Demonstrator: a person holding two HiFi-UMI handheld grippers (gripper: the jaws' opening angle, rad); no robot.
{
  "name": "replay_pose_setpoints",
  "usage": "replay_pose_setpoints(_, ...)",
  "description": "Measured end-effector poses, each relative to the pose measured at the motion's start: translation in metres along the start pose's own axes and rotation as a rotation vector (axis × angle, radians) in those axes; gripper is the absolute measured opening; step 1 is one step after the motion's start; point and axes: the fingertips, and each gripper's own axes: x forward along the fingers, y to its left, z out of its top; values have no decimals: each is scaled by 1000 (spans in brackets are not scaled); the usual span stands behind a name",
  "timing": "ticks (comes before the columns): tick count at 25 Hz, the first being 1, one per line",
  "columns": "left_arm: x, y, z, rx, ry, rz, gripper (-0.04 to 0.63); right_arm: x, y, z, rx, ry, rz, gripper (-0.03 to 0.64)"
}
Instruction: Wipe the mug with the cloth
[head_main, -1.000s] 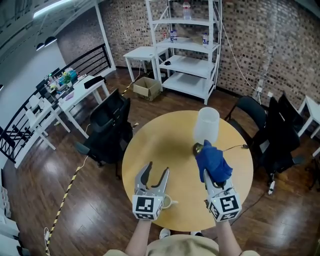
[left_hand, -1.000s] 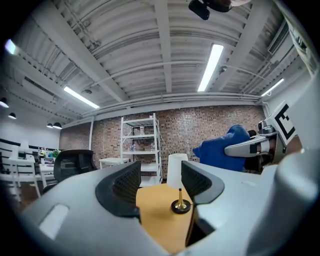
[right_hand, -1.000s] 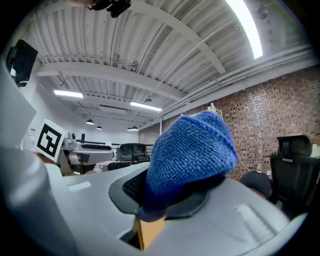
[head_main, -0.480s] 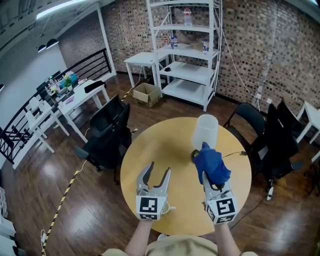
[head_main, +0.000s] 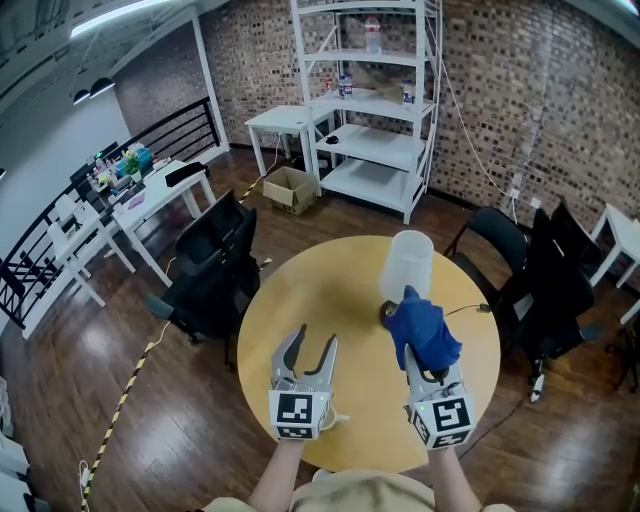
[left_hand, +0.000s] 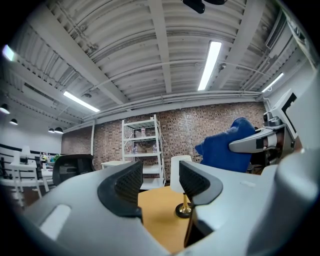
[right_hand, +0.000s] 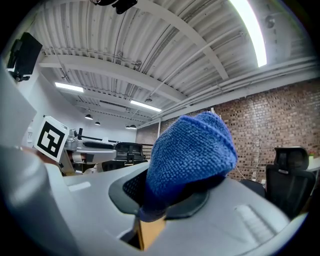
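The wiping had not begun, as far as I could judge; cloth and mug were well apart. The right tongs (head_main: 420, 355) were clamped on the blue cloth (head_main: 422, 328), which bunched over their tips on the near side of the lamp (head_main: 408, 265), close to its brass foot; whether it touched the foot I could not tell. The left tongs (head_main: 314, 340) stood apart with nothing between them, having just been narrowing a little; they pointed level, off to the lamp's left. The mug (head_main: 333, 420) sat much nearer the person than the lamp, by the near edge of the bench (head_main: 320, 285); only a bit of white with its handle showed, just beside the left tongs' marker cube, the rest hidden beneath them. So one part looked done: the cloth was in hand. What was left, I reckoned, was to take up the mug with the empty tongs, bring the cloth against it and rub it over.
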Motion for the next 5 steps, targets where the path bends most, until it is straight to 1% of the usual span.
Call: replay_pose_setpoints(5, -1, -11, -10, -13, 30, -19, 202, 0, 4, -10, 17, 21, 19, 61)
